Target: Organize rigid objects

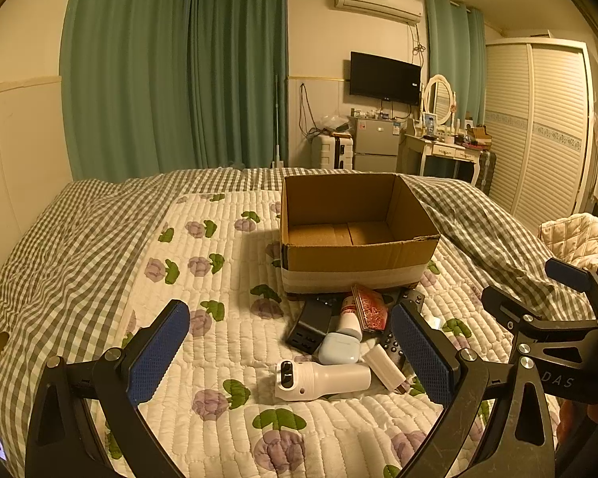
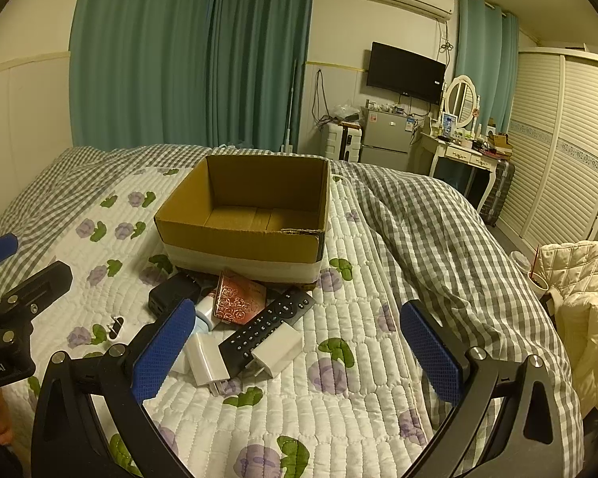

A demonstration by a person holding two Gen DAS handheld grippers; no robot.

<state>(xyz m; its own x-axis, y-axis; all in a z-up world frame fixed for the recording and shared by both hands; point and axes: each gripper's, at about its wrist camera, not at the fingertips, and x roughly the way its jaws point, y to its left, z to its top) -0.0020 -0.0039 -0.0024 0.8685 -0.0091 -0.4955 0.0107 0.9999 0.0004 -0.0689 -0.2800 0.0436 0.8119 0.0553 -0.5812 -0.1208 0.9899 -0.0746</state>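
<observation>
An open, empty cardboard box stands on the bed. In front of it lies a pile: a white shaver-like device, a pale blue earbud case, a black charger block, a red patterned case, a white tube, a black remote and two white plug adapters. My left gripper is open above the near side of the pile. My right gripper is open over the remote and adapters.
The bed has a white floral quilt and a grey checked duvet bunched to the right. A cream jacket lies off the bed's right edge. Curtains, a fridge, a dressing table and a wardrobe stand beyond the bed.
</observation>
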